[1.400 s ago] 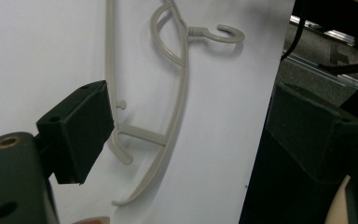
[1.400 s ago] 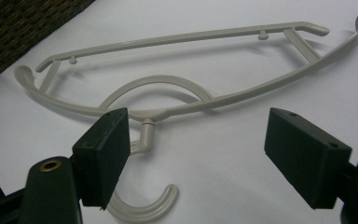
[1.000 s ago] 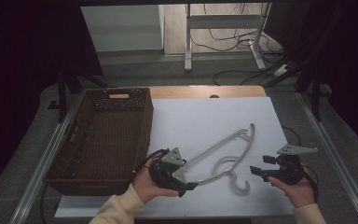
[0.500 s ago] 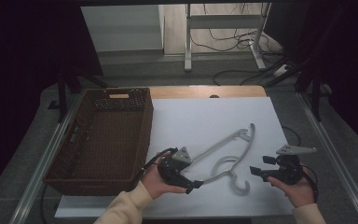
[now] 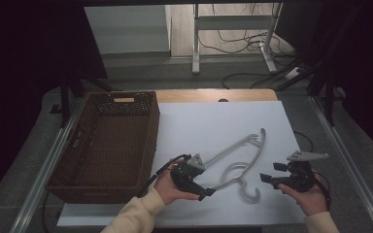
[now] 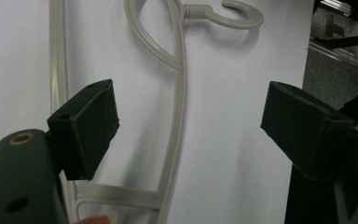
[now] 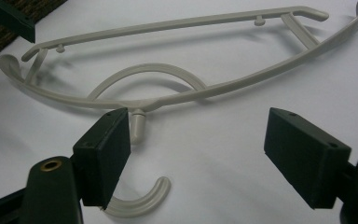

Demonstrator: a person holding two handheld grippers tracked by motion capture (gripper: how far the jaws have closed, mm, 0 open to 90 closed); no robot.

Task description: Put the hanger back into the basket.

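The left gripper (image 5: 209,191) sits low over the near part of the white bench top (image 5: 204,121), its jaws spread wide and gripping nothing. In the left gripper view the pale plastic hanger (image 6: 179,93) runs up between those jaws: its curved shoulder bar passes through the gap nearer the left jaw without touching either pad, and the straight bar runs behind that left jaw. The jaws have just narrowed a little, with the hanger bar between them but not pressed.

The right gripper (image 5: 266,177) is held near the bench's near right corner, its jaws also wide apart and empty. In the right gripper view the hanger's hook (image 7: 140,200) curls just below and beside the left jaw, and the hanger's neck rises beside that jaw; whether it touches is unclear.

The hanger (image 5: 243,155) lies flat on the bench, slanting from the near middle toward the right edge, between the two grippers. A dark wicker basket (image 5: 77,160) stands along the bench's left edge, well apart from the hanger.
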